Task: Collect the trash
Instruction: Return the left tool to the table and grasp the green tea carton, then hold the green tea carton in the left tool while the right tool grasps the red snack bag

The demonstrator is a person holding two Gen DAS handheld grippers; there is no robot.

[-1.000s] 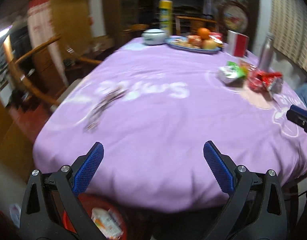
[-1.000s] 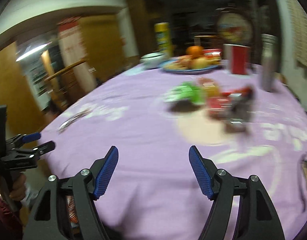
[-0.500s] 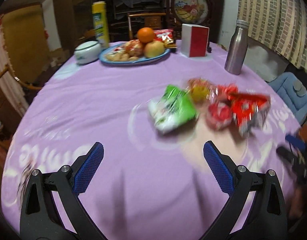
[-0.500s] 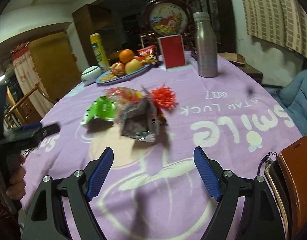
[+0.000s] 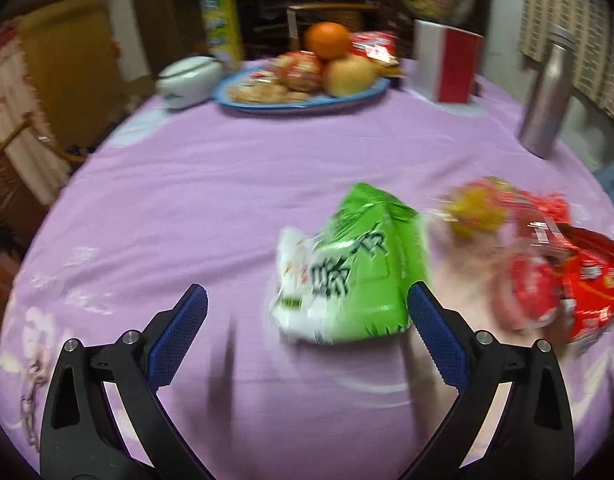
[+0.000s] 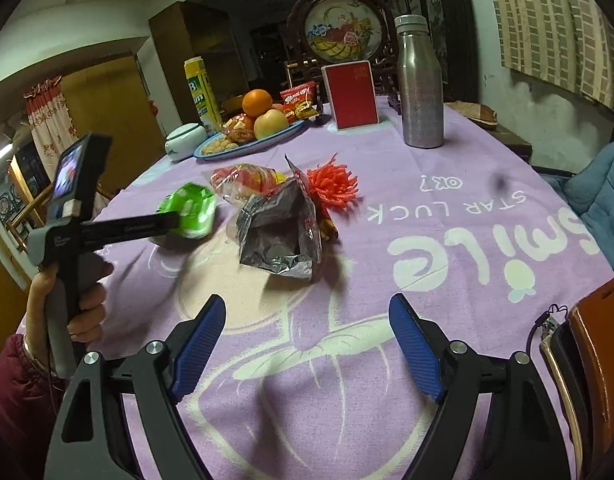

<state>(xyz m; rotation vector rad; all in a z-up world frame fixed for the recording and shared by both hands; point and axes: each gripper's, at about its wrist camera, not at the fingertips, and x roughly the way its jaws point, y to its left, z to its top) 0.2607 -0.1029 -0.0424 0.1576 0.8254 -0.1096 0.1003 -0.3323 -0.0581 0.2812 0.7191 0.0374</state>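
Note:
A green and white snack bag (image 5: 347,272) lies on the purple tablecloth, just ahead of my open left gripper (image 5: 307,336) and toward its right finger. It also shows in the right wrist view (image 6: 193,210). Beside it lie a clear yellow wrapper (image 5: 477,208), a red wrapper (image 5: 567,280) and an orange tassel (image 6: 333,182). An opened red bag with silver inside (image 6: 281,232) lies ahead of my open, empty right gripper (image 6: 307,344). The left gripper body (image 6: 107,224) reaches the green bag.
A blue plate of fruit and snacks (image 6: 251,142), a white lidded bowl (image 6: 185,140), a yellow can (image 6: 201,92), a red box (image 6: 351,96) and a steel bottle (image 6: 421,84) stand at the far side. A brown case (image 6: 595,372) lies at the right edge.
My left gripper has swung from the table edge toward the trash pile and closed in on the green bag. My right gripper has moved nearer the silver-lined bag. Both stay open.

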